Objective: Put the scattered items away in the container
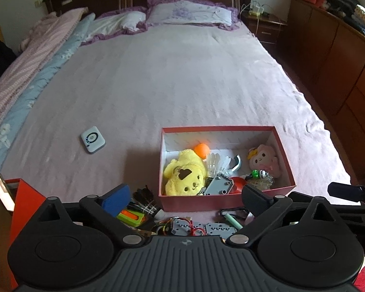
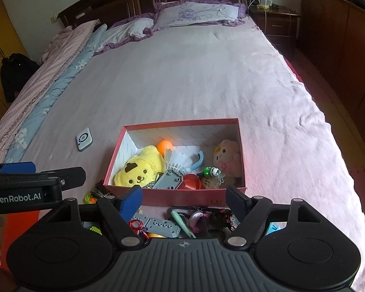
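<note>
Both grippers, left gripper (image 1: 183, 198) & right gripper (image 2: 183, 200), open, empty: drop onto one grey studded plastic plate (image 2: 161, 226), lift into red cardboard box (image 2: 182, 121).

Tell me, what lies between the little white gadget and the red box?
Nothing: bare pink bedsheet separates the white gadget from the red box, clearest in the left wrist view.

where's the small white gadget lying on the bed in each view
Left wrist view: the small white gadget lies on the bedsheet at left of centre, well to the left of the red box.
Right wrist view: the same gadget lies left of centre, closer to the box's far left corner.
Shared landmark: the yellow plush toy at the box's left end.
</note>
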A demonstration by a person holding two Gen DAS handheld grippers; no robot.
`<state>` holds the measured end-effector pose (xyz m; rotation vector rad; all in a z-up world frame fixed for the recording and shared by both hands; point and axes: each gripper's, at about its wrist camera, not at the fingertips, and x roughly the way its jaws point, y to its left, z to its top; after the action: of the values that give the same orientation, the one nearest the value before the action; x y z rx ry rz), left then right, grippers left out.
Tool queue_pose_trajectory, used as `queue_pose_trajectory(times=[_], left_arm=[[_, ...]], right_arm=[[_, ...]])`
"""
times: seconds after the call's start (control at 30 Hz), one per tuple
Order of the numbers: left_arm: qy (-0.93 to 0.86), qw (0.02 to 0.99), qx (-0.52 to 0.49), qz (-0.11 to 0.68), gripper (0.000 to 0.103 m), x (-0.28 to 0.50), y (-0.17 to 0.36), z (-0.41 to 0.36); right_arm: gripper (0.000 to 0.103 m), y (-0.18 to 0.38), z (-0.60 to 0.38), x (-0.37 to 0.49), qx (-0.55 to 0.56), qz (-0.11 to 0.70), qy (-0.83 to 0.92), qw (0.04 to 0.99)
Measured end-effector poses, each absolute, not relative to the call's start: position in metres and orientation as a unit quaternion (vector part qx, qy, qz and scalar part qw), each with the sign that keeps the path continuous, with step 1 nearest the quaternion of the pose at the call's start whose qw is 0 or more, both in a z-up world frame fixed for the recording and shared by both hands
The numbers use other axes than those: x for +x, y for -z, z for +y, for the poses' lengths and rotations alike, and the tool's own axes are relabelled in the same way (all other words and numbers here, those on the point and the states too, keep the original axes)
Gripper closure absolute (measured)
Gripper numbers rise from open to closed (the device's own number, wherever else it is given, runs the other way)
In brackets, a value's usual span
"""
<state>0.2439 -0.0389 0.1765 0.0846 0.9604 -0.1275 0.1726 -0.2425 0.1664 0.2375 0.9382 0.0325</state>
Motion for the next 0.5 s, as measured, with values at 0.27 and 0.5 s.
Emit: queue_pose_trajectory(times=[0.27,0.5], left_arm=[[0.050,0.884,0.036,0.463,0.000,0.238,-0.179,-0.035],[0.053,0.882,0.041,0.466,0.000,0.233,-0.177,-0.038]], right_arm=[[0.022,-0.170,-0.243,0.165,0.112,0.445,-0.016,0.889],[0.021,-0.171,-0.247,0.161,0.115,0.444,-0.010,0.889]])
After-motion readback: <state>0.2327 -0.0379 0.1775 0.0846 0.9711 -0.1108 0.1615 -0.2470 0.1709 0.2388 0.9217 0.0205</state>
